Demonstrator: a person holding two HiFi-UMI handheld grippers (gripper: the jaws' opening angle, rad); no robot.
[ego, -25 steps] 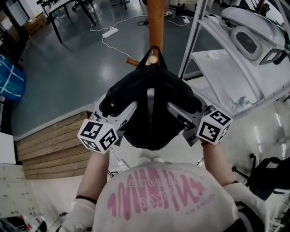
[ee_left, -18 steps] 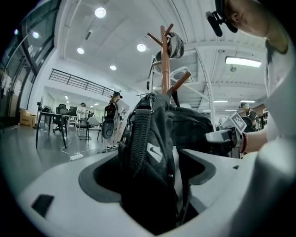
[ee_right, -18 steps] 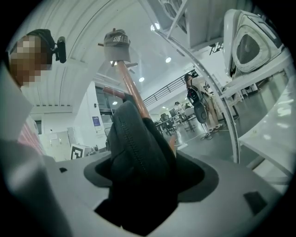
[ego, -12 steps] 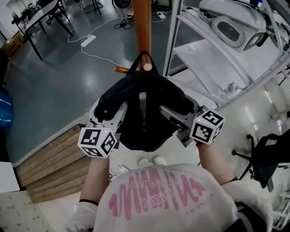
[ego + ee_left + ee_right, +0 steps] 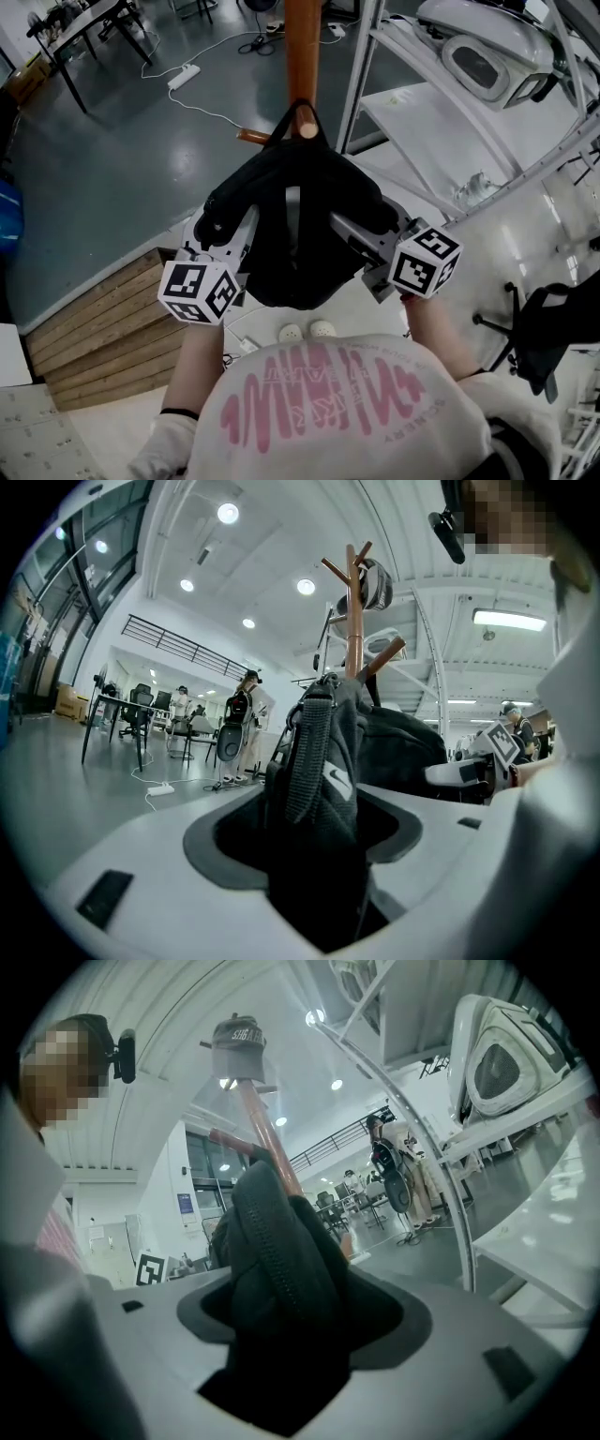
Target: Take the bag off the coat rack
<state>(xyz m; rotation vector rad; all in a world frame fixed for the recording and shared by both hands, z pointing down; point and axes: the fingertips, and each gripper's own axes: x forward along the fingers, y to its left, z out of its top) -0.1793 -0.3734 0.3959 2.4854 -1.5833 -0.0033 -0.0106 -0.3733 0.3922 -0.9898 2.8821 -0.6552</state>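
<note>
Nearest to you, your left claw (image 5: 246, 230) and your right claw (image 5: 352, 234) sat on opposite flanks of the single black backpack (image 5: 300, 225), pointing nearly level and inward. Both claws had just been closing. The left gripper view showed a fold of fabric with a webbing strap (image 5: 307, 752) filling the gap between its jaws. The right gripper view showed a zippered edge (image 5: 272, 1260) packed between the other pair, so each claw looked pinched on the bag rather than empty. The backpack lay directly between the two claws, its long axis hanging straight down, and neither hand was nearer than the other. What the lift seemed to turn on lay just beyond and above. The top loop (image 5: 300, 111) was hooked over one upslanted wooden peg (image 5: 307, 122) of the coat rack (image 5: 302, 47), so the bag probably had to rise and come back toward you to clear it. By count there were one backpack, one rack and two claws, a second peg (image 5: 251, 137) bare at the left, and a grey cap (image 5: 234, 1042) on top of the rack. Farther off were the grey floor (image 5: 122, 159) and white shelving (image 5: 441, 112).
</note>
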